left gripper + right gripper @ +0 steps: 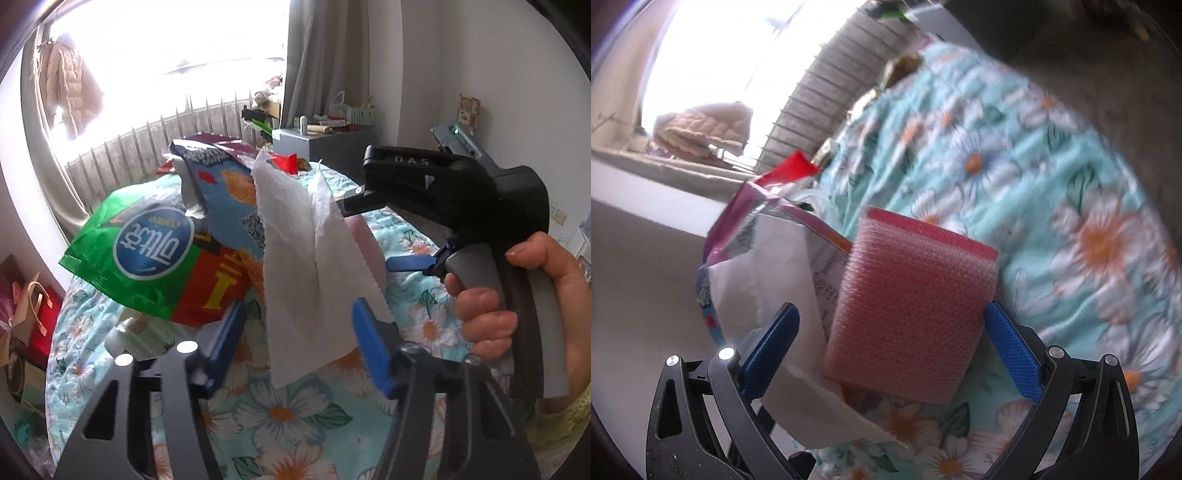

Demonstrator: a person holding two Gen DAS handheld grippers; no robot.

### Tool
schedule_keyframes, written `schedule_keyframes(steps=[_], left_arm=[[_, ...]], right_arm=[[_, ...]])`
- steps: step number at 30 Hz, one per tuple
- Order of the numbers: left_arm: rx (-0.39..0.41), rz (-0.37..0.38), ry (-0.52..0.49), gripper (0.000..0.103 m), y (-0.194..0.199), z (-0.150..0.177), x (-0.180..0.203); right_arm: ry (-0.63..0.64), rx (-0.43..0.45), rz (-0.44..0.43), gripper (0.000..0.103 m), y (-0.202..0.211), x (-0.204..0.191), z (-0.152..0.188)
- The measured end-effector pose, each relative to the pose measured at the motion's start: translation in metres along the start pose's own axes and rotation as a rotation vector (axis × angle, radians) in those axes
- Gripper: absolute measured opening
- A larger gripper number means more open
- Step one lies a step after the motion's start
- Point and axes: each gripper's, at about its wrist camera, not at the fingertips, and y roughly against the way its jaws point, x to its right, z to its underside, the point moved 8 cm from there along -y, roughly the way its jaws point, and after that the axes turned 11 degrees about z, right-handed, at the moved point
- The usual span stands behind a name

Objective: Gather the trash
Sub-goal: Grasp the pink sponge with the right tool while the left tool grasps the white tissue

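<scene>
In the left wrist view my left gripper (295,339) is open, its blue pads either side of a hanging white tissue (306,266). A bundle of snack wrappers, green (129,258) and blue (225,195), hangs beside it. My right gripper (413,263), held in a hand, comes in from the right, its blue finger against a pink sponge (367,236). In the right wrist view the right gripper (890,339) holds the pink sponge (908,306) together with the tissue (775,280) and wrappers (746,206) between its pads.
A bed with a turquoise daisy quilt (295,417) lies below. A radiator and a bright window stand behind. A grey cabinet (325,147) with clutter is at the far side. Gift bags (33,314) stand on the floor at left.
</scene>
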Motion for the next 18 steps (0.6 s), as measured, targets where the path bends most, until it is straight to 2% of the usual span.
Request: schedule_keyframes(steps=[2,4,6,10,13,18], left_arm=[[-0.01,0.001,0.016,0.045,-0.002,0.002,-0.003],[-0.018,0.004,0.03,0.033,-0.003,0.003,-0.004],[-0.02,0.01,0.045,0.025,0.001,0.005,-0.003],[-0.016,0.014,0.058,0.009,0.005,0.006,-0.004],[-0.009,0.02,0.06,0.003,0.009,0.007,-0.007],[0.022,0.035,0.051,0.001,0.023,0.005,-0.003]], right_arm=[[-0.028,-0.025,-0.025,0.095,-0.005,0.003,0.002],[-0.043,-0.043,-0.038,0.088,-0.007,0.007,0.006],[-0.053,-0.033,-0.041,0.082,-0.008,0.01,0.006],[-0.061,-0.008,-0.064,0.078,0.007,0.017,0.01],[-0.049,0.028,-0.059,0.077,0.019,0.018,0.013],[-0.013,0.13,-0.031,0.077,0.052,0.022,0.015]])
